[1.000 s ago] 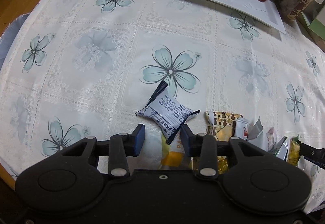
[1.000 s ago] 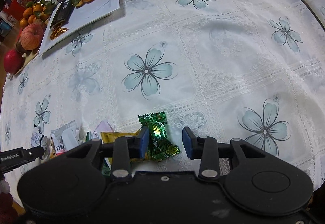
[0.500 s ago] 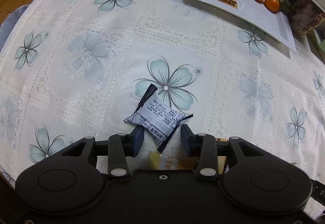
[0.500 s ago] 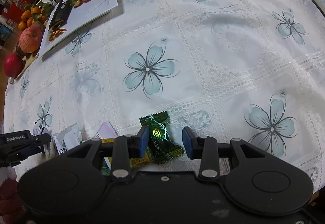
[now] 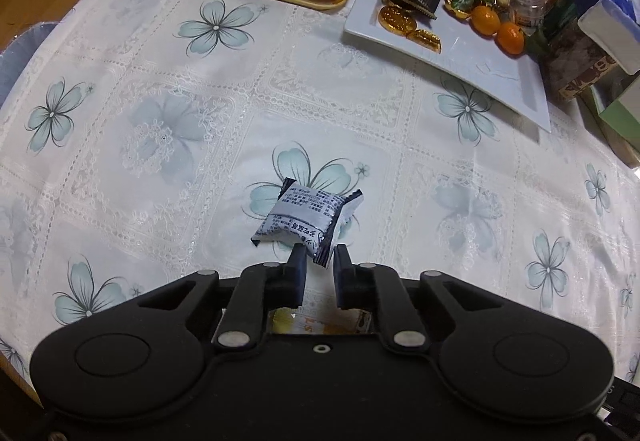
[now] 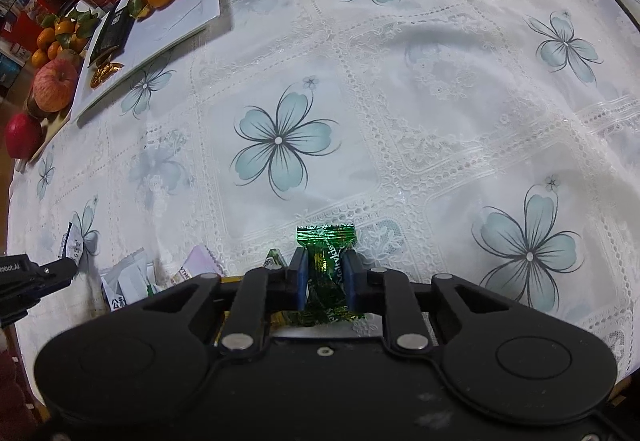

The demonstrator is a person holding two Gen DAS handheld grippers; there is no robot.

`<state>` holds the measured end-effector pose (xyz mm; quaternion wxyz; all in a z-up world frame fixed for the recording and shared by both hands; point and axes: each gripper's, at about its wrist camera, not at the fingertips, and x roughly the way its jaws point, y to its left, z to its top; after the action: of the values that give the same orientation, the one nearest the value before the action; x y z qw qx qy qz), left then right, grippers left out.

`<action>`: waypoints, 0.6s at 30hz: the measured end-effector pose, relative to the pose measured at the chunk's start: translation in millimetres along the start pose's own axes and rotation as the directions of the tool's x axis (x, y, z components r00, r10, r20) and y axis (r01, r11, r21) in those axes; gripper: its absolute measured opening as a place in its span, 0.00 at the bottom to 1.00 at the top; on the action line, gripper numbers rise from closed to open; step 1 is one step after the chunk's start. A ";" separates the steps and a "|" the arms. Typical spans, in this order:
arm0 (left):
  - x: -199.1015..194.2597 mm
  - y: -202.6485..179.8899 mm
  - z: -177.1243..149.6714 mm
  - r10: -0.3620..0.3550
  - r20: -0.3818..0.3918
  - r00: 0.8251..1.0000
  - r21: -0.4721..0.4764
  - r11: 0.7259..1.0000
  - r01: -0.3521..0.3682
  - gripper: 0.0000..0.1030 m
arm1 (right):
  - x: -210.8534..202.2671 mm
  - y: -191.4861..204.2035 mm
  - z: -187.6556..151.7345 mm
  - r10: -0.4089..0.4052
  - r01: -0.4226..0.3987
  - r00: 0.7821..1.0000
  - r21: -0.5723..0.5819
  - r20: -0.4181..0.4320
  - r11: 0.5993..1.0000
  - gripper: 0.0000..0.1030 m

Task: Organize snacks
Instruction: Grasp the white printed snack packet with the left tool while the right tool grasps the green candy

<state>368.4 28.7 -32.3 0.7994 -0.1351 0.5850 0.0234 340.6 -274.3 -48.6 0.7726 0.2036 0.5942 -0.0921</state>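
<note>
Through the left wrist camera, my left gripper (image 5: 319, 264) has its jaws pinched on the crimped near corner of a puffy blue-white snack packet (image 5: 305, 219), the rest hanging free over the lacy flowered tablecloth (image 5: 160, 121); the white plate (image 5: 480, 61) sits far right.

On the right wrist camera, my right gripper (image 6: 325, 273) is closing around the waist of a crinkly green candy (image 6: 326, 265), pads pressing its foil. Loose wrappers (image 6: 128, 277) lie near left.

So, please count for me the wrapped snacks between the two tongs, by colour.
White and blue packet: 1
Green candy: 1
Total: 2
</note>
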 end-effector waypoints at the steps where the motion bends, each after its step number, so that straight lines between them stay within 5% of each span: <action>1: -3.4 0.8 0.6 -0.010 0.004 1.000 -0.003 1.000 0.010 0.16 | -1.9 -0.7 0.7 0.005 -0.005 1.000 0.009 0.006 1.000 0.19; 8: -24.8 3.0 2.5 -0.057 0.030 0.998 0.004 0.998 0.057 0.16 | -18.7 -5.5 7.0 0.048 -0.050 0.998 0.048 0.046 0.998 0.19; 10: -24.7 1.8 5.3 -0.039 0.056 0.998 0.013 0.999 0.038 0.18 | -19.7 -7.4 7.3 0.050 -0.052 0.998 0.060 0.047 0.997 0.19; 14: -11.5 -5.0 9.2 0.013 0.091 0.996 0.039 0.999 -0.016 0.38 | -20.0 -4.4 2.8 0.068 -0.070 0.997 0.058 0.032 0.996 0.19; 18: 6.1 -18.0 6.0 0.070 0.092 0.993 0.106 0.991 -0.079 0.39 | -19.5 3.6 -2.7 0.093 -0.093 0.996 0.025 0.013 0.995 0.19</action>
<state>379.4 12.1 -32.9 0.8292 -0.0681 0.5542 0.0272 334.1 -271.8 -29.8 0.7769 0.2405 0.5783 -0.0648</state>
